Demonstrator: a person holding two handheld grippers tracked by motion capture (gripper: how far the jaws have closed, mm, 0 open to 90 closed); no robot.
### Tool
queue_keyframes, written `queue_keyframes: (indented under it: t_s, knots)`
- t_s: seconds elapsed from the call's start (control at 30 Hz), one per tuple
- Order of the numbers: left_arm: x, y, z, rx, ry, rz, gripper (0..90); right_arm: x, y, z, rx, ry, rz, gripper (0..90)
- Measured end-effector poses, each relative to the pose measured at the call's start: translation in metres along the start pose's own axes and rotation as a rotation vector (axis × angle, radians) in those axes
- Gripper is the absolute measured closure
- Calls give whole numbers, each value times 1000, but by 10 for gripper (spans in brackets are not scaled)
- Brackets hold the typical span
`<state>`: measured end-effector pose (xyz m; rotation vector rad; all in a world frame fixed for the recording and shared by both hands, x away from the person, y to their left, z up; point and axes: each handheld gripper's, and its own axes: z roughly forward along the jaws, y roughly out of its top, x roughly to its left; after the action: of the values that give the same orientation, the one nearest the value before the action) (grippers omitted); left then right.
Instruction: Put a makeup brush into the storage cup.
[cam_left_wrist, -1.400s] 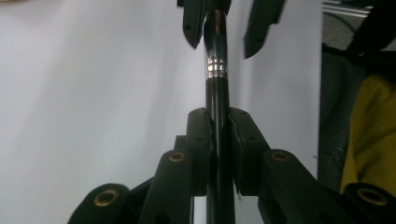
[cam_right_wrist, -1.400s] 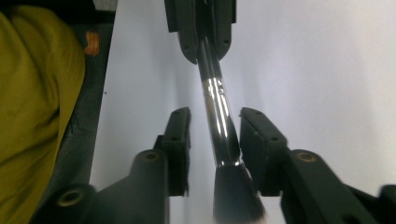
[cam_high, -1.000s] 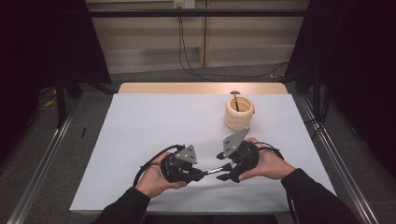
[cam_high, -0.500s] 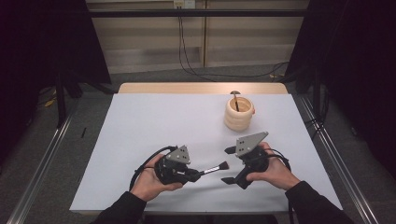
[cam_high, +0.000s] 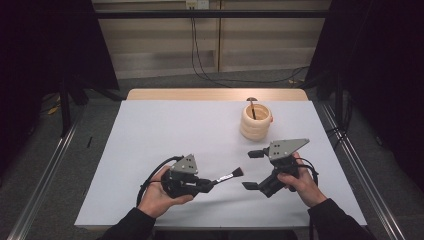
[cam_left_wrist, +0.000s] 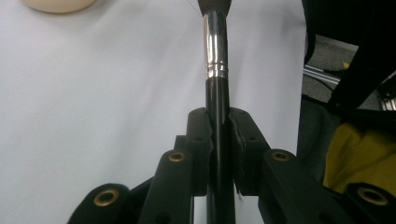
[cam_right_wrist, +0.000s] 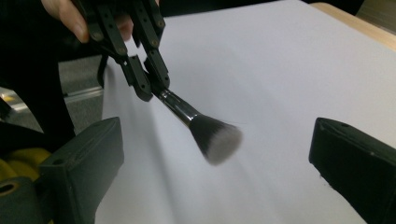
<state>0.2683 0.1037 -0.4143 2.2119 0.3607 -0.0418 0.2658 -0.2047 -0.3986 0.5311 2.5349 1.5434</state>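
A black makeup brush (cam_high: 228, 176) with a silver ferrule juts to the right from my left gripper (cam_high: 212, 182), which is shut on its handle (cam_left_wrist: 217, 93) near the table's front. The pads (cam_left_wrist: 201, 140) clamp the handle from both sides. The bristle head (cam_right_wrist: 215, 137) hangs free above the white sheet. My right gripper (cam_high: 252, 170) stands to the right of the brush head. Its jaws have just been opening, and its fingers (cam_right_wrist: 88, 158) are now wide apart with nothing gripped. They do not touch the brush.
A cream ribbed holder (cam_high: 256, 121) stands at the back right of the white table cover (cam_high: 165, 130), with another dark brush (cam_high: 252, 102) upright in it. Metal rails (cam_high: 350, 160) run along both table sides. Cables trail from each gripper.
The right gripper has pulled away to the right from the left gripper and spread its jaws wide. The left gripper has stayed put with the brush in it.
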Motion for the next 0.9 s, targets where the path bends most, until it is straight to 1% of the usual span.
queue_keyframes:
  t_s: [0.03,0.1,0.13,0.2,0.23,0.27,0.3,0.33,0.37,0.4,0.43,0.47,0.53,0.6,0.67,0.7,0.73,0.77,0.83,0.87,0.9]
  knots:
    - [0,0,-1,4,4,3,795,0,0,-1,-10,-6,1,26]
    - [-1,0,-2,-1,8,-3,795,0,1,-3,-28,-32,6,25]
    - [-1,-1,-3,-4,7,2,795,0,1,-4,-44,-26,13,25]
    - [-2,-1,-4,-11,12,-3,794,0,2,-6,-68,-24,16,23]
    - [-2,-2,-4,-26,15,-11,795,0,1,-6,-77,-21,20,22]
    - [-1,-2,-6,-26,19,-8,795,1,1,-6,-81,-20,22,23]
    - [-1,-3,-6,-37,14,-16,795,1,0,-6,-91,-21,25,22]
    - [-2,-3,-7,-43,27,-17,795,1,0,-6,-100,-20,30,22]
    - [-2,-4,-8,-56,18,-21,795,1,-1,-6,-109,-13,36,20]
    - [-2,-4,-8,-63,20,-19,795,1,-1,-6,-118,-11,40,19]
    - [-3,-4,-9,-63,34,-19,795,1,-1,-6,-123,-13,46,22]
    - [-3,-5,-8,-84,24,-22,795,0,-1,-5,-130,-13,48,24]
    - [-3,-5,-9,-95,28,-25,795,0,-1,-6,-149,-18,56,24]
    - [-3,-5,-9,-105,32,-26,795,0,0,-7,-167,-10,61,24]
    - [-3,-6,-10,-126,31,-35,795,0,0,-7,-177,10,66,20]
    - [-2,-7,-9,-136,36,-36,795,0,0,-6,-185,7,73,22]
    - [-2,-7,-10,-138,38,-37,795,-1,0,-6,-197,13,75,24]
    - [-2,-8,-10,-147,33,-42,795,0,0,-6,-206,10,77,24]
    - [-1,-9,-10,-157,37,-43,795,0,1,-6,-216,2,74,26]
    - [-2,-9,-11,-171,34,-45,795,1,1,-5,-228,1,70,30]
    - [-2,-9,-11,-180,38,-43,795,2,1,-5,-225,5,70,36]
